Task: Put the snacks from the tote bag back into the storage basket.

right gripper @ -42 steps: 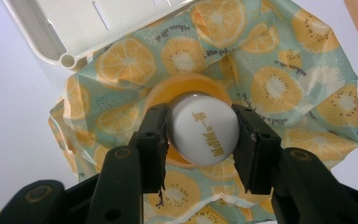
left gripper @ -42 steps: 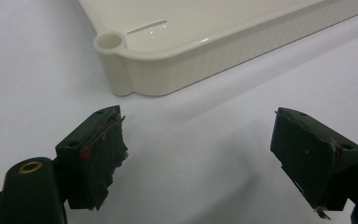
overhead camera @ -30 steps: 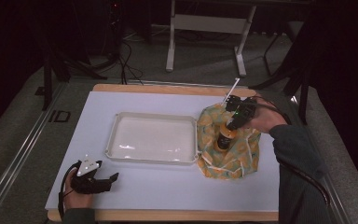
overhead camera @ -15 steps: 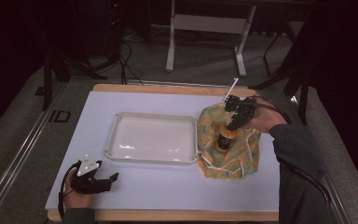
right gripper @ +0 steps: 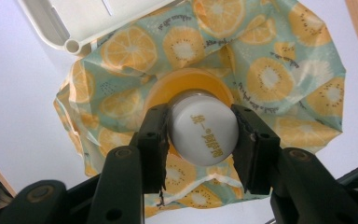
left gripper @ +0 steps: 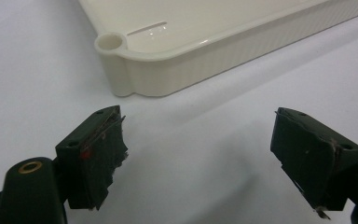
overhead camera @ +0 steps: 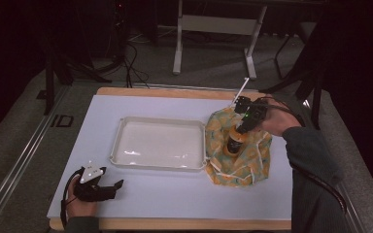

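Note:
An orange bottle [overhead camera: 233,141] with a white cap [right gripper: 204,134] stands upright in the mouth of a fruit-print fabric bag [overhead camera: 243,165] at the table's right. My right gripper [overhead camera: 238,130] comes down on it from above. Its two jaws press on either side of the cap, so it is shut on the bottle [right gripper: 191,88]. The bag [right gripper: 279,79] spreads out beneath. My left gripper [overhead camera: 112,177] rests on the table at the front left, open with nothing between its jaws [left gripper: 198,154], and faces a corner of the cream tray [left gripper: 168,70].
The empty cream plastic tray [overhead camera: 156,119] lies in the middle of the white tabletop, touching the bag's left edge; its corner [right gripper: 51,23] sits near the bottle. A thin white stick [overhead camera: 240,90] pokes over the far table edge. Table legs and cables stand on the floor behind.

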A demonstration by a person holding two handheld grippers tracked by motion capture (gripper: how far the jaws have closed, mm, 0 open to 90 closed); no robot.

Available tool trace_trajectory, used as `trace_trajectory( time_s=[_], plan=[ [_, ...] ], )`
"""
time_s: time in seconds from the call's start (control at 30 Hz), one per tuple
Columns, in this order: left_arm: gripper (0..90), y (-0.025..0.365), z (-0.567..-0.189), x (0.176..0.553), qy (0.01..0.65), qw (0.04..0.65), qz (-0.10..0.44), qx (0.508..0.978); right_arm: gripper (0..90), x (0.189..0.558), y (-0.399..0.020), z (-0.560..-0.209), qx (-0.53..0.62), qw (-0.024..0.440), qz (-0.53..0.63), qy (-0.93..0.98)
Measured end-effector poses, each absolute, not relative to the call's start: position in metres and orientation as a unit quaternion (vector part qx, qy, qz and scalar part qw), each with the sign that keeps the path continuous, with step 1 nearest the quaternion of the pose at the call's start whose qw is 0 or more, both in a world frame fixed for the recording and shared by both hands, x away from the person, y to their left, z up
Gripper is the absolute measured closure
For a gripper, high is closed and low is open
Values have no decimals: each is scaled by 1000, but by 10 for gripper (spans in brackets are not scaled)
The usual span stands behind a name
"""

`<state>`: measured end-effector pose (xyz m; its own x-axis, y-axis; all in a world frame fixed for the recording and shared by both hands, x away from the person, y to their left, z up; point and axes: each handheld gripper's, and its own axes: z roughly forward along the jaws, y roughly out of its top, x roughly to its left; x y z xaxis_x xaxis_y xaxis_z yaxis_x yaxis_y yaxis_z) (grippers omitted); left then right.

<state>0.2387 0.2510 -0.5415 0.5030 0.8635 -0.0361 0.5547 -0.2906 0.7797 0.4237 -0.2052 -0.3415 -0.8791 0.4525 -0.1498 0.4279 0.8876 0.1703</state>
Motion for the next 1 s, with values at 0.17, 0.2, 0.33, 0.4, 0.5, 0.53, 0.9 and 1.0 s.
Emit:
trace_trajectory(
  time_s=[0.17,0.2,0.33,0.4,0.5,0.53,0.9,1.0],
  plan=[
    [177,251,-542,239,456,384,202,777,590,423,-206,-337,227,99,66,967],
    [177,251,-541,239,456,384,202,777,590,423,-205,-336,226,100,67,967],
    [177,251,-542,239,456,384,202,777,590,422,-204,-331,226,105,69,966],
    [177,251,-541,239,456,384,202,777,590,422,-204,-330,225,107,71,966],
    [177,251,-542,239,456,384,201,777,590,422,-203,-326,222,114,74,965],
    [177,251,-542,239,456,384,201,777,590,422,-203,-325,224,115,74,965],
    [177,251,-542,239,456,384,202,777,590,419,-201,-313,217,137,84,963],
    [177,251,-542,239,456,384,201,777,590,419,-201,-311,217,142,85,962]
  ],
)
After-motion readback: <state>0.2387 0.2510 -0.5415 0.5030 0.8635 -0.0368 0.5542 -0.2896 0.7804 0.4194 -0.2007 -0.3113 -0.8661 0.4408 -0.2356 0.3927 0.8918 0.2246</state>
